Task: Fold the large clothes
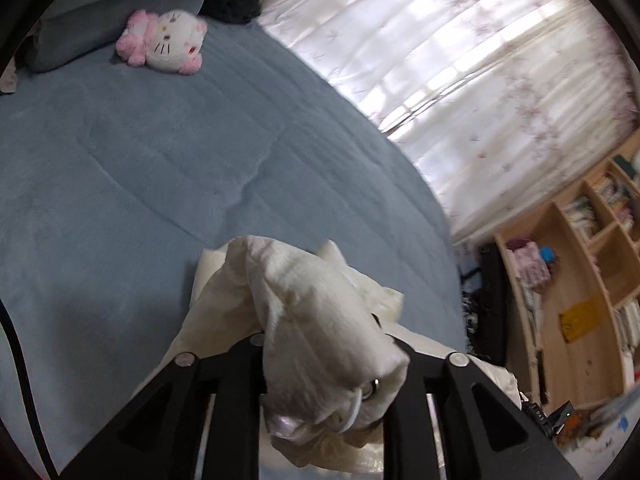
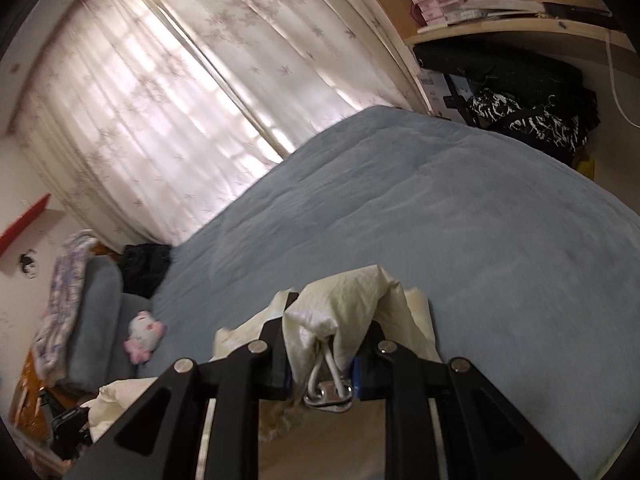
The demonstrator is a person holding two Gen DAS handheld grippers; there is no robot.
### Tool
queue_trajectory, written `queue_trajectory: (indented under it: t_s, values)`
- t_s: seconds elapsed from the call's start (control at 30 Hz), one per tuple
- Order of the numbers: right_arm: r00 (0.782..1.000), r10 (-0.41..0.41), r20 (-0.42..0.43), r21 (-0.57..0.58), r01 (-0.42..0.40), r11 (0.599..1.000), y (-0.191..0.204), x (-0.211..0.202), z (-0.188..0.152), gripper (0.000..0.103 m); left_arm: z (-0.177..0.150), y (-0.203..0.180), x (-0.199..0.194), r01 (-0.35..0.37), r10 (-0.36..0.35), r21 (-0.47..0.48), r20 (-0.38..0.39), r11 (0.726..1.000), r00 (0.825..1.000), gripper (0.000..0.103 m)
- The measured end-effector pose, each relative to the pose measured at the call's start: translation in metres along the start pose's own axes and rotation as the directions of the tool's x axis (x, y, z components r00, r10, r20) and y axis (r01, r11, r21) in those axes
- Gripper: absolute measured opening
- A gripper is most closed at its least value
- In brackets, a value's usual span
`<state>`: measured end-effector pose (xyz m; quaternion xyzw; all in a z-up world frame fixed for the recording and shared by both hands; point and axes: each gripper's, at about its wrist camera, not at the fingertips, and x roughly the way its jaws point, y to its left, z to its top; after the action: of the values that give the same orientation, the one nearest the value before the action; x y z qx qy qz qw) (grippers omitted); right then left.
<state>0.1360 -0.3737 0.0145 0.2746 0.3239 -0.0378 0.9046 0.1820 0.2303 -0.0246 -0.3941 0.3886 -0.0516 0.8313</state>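
A wide bed covered by a soft grey-blue quilted blanket (image 1: 168, 168) fills both views, and its far edge runs along a sheer white curtain printed with pale flowers (image 1: 472, 72), lit from behind. Near the head of the bed a white and pink plush cat toy (image 1: 166, 42) lies on the blanket just in front of a grey-blue pillow (image 1: 100, 12), with a dark crumpled garment (image 1: 232, 0) at the corner by the curtain. Past the foot of the bed stands a light wooden shelf unit (image 1: 580, 280) holding books and small boxes, and black-and-white patterned bags (image 2: 524, 120) sit piled beside it. The cream-white crinkled garment (image 1: 312, 312), the thing to be folded, hangs bunched over the bed's near edge, gathered up in both tongs. The left gripper (image 1: 324, 344) points down toward the blanket, its black fingers clamped on a thick wad of the cloth that spills over them. The right gripper (image 2: 328, 340) tilts the same way and pinches another fold of the garment (image 2: 352, 300); a white drawstring and a metal ring (image 2: 328, 394) hang between its fingers.
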Motion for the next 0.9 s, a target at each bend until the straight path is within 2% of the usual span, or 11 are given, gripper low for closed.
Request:
queue_trajectory:
  t_s: [0.13, 0.23, 0.3, 0.37, 0.47, 0.57, 0.63, 0.77, 0.9]
  values:
    - [1.0, -0.005, -0.015, -0.003, 0.005, 1.0, 0.0, 0.063, 0.005, 0.033, 0.021, 0.015, 0.053, 0.02, -0.024, -0.074, -0.046, 0.997, 0.999, 0.048]
    - [0.998, -0.04, -0.038, -0.072, 0.037, 0.997, 0.006, 0.086, 0.005, 0.041, 0.029, 0.021, 0.071, 0.04, -0.045, -0.081, -0.062, 0.996, 0.997, 0.063]
    - [0.999, -0.024, -0.044, -0.101, 0.02, 0.995, 0.007, 0.089, 0.003, 0.046, 0.035, 0.023, 0.077, 0.061, -0.065, -0.063, -0.064, 0.996, 0.996, 0.078]
    - [0.999, -0.002, -0.038, -0.112, -0.003, 0.994, 0.006, 0.089, 0.002, 0.058, 0.04, 0.023, 0.077, 0.069, -0.071, -0.033, -0.04, 0.997, 0.997, 0.082]
    - [0.999, 0.044, -0.025, -0.105, -0.046, 0.993, -0.001, 0.085, 0.006, 0.067, 0.047, 0.023, 0.077, 0.108, -0.108, -0.003, -0.028, 0.994, 0.994, 0.086]
    - [0.995, 0.096, -0.016, -0.067, -0.097, 0.993, -0.011, 0.08, 0.012, 0.075, 0.046, 0.021, 0.084, 0.094, -0.09, 0.06, -0.063, 0.994, 0.994, 0.086]
    - [0.995, 0.098, 0.005, -0.07, -0.098, 0.993, -0.016, 0.075, 0.016, 0.081, 0.041, 0.017, 0.094, 0.079, -0.066, 0.133, -0.102, 0.988, 0.993, 0.086]
    - [0.995, 0.102, 0.02, -0.096, -0.099, 0.99, -0.031, 0.065, 0.022, 0.082, 0.033, 0.024, 0.104, 0.048, -0.007, 0.27, -0.149, 0.962, 0.989, 0.086]
    - [0.994, 0.099, -0.036, -0.148, -0.103, 0.983, -0.048, 0.073, 0.023, 0.084, 0.03, 0.028, 0.119, 0.053, 0.017, 0.359, -0.19, 0.932, 0.982, 0.086]
